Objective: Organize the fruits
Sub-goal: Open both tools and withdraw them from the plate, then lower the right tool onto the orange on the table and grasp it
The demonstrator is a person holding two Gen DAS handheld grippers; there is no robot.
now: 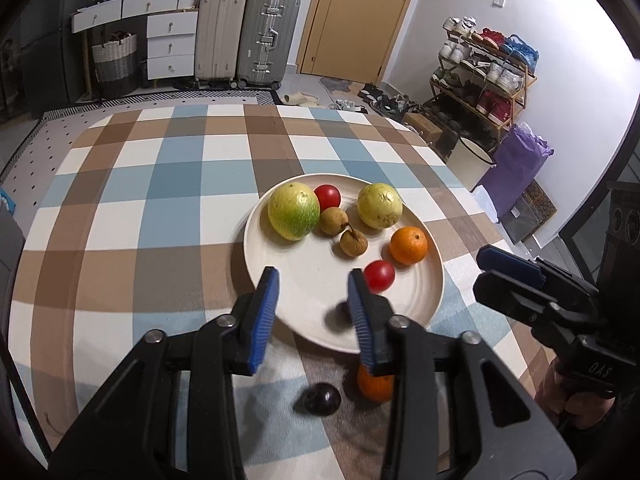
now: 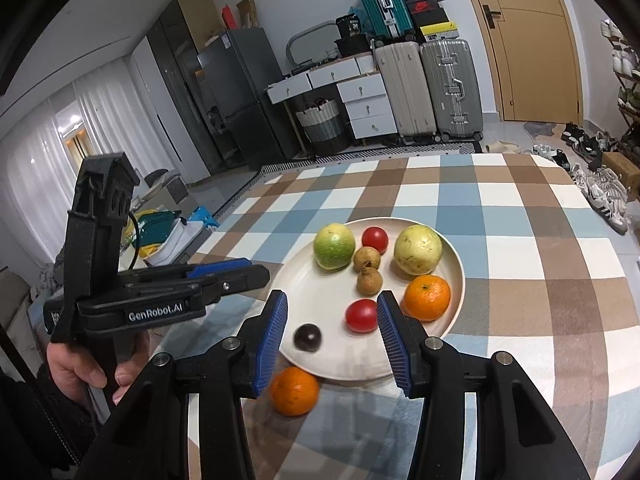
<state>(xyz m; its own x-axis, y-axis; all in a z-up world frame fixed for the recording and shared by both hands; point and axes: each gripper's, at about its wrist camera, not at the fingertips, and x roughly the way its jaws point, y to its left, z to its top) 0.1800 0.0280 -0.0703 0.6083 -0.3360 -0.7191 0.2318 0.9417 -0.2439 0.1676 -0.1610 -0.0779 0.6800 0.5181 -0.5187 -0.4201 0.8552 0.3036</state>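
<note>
Nearest in the left wrist view, a small dark fruit [image 1: 321, 398] lay on the checked tablecloth [image 1: 120, 220], just beside a loose orange [image 2: 295, 390] that sat off the plate, close to its near rim. The left gripper [image 1: 313, 276] hung over the near part of the plate [image 1: 312, 264] with its jaws apart and nothing clamped between them. A second dark fruit [image 2: 307, 337], blurred, rested on the plate just under its right finger. A hand [image 2: 80, 368] held that gripper by its handle.

The right gripper [image 2: 332, 298] was also over the near rim, jaws parted and empty. Beyond its tips, on the plate, sat a near tomato [image 2: 361, 315] and, to its right, a plate orange [image 2: 427, 297]. Past these were two small brown fruits [image 2: 369, 281], close together in the middle. Farther still a green-yellow fruit [image 2: 334, 246] stood at the left and a pale yellow fruit [image 2: 418, 249] at the right, with a far tomato [image 2: 375, 239] between them.

Behind the table stood suitcases [image 2: 450, 88], white drawers [image 2: 366, 106], a wooden door [image 2: 532, 40] and a shoe rack [image 1: 480, 76]
</note>
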